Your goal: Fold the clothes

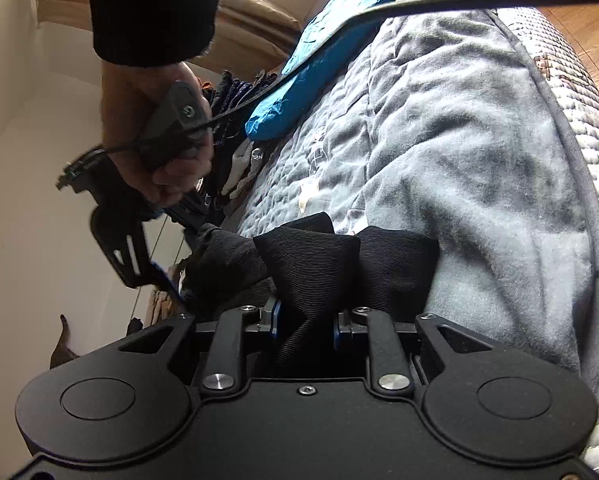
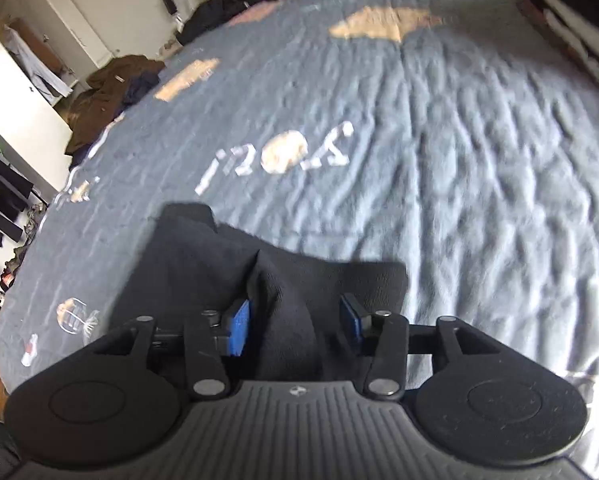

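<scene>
Black garment [image 1: 311,264] clamped in left gripper [image 1: 305,322], loose between right gripper [image 2: 295,320] pads, on grey bedspread [image 2: 419,140].

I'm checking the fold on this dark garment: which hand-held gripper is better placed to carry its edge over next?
Probably left: the left hand-held gripper is pinched on the dark garment, while the right hand-held gripper stands open around a fold.

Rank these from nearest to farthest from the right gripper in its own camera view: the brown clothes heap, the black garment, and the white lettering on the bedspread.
1. The black garment, bunched between the right gripper fingers.
2. The white lettering, ahead in the middle of the grey bedspread.
3. The brown clothes heap, off the bed's far left edge.
</scene>
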Demonstrator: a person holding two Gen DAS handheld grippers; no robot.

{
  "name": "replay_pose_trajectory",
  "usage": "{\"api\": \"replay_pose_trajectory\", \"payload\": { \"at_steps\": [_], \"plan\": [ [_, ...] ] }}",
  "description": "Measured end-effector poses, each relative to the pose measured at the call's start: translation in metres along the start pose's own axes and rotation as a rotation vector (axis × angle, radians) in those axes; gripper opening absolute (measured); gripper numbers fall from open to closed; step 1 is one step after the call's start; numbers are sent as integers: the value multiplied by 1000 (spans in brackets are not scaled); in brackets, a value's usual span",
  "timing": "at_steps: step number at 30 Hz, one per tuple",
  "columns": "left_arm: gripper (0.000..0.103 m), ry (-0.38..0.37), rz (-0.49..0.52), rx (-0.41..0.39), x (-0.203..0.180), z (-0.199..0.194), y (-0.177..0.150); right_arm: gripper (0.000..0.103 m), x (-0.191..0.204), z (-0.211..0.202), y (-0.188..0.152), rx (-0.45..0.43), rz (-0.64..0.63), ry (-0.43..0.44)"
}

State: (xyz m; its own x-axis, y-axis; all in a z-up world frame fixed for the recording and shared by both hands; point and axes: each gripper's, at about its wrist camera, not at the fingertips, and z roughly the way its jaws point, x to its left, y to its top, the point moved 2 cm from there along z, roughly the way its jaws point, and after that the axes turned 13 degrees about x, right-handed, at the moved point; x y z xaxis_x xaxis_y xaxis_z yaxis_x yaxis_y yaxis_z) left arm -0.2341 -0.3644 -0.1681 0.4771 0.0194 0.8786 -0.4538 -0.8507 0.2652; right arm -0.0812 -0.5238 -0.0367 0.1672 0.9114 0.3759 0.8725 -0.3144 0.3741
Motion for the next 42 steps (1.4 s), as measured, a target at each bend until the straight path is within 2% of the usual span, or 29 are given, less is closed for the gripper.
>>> {"api": "replay_pose_trajectory", "payload": {
  "at_steps": [2,5,7,10,14,17,19,24,28,31,34,36,38,42],
  "plan": [
    [22,0,0,0,0,0,0,56,15,-26,6,-67,-33,17],
    [22,4,2,0,0,-1,0,65,43,-48,16,-121,-91,102],
    [22,4,3,0,0,-1,0,74,61,-47,21,-137,-104,183],
    [22,3,1,0,0,-2,-1,77,88,-16,26,-39,-136,372],
    [22,-2,-3,-1,0,-1,-1,78,96,45,31,107,-52,533],
    [22,-8,-14,1,3,1,-1,78,85,86,33,191,25,529],
    [22,-12,-21,2,4,2,-2,77,72,101,35,198,62,540],
    [26,-11,-27,5,8,6,-5,73,32,108,46,158,157,536],
    [36,-12,-27,28,19,6,-11,67,18,111,45,138,164,539],
    [51,-45,-31,58,36,4,-22,66,11,112,44,133,179,564],
    [59,-118,-56,72,56,0,-38,67,5,104,45,131,209,581],
    [63,-149,-75,80,66,1,-48,71,4,94,46,124,230,592],
    [69,-143,-73,91,68,3,-52,75,9,76,45,102,204,577],
    [69,-127,-46,105,59,5,-53,82,34,34,30,57,108,539]
  ]
}}
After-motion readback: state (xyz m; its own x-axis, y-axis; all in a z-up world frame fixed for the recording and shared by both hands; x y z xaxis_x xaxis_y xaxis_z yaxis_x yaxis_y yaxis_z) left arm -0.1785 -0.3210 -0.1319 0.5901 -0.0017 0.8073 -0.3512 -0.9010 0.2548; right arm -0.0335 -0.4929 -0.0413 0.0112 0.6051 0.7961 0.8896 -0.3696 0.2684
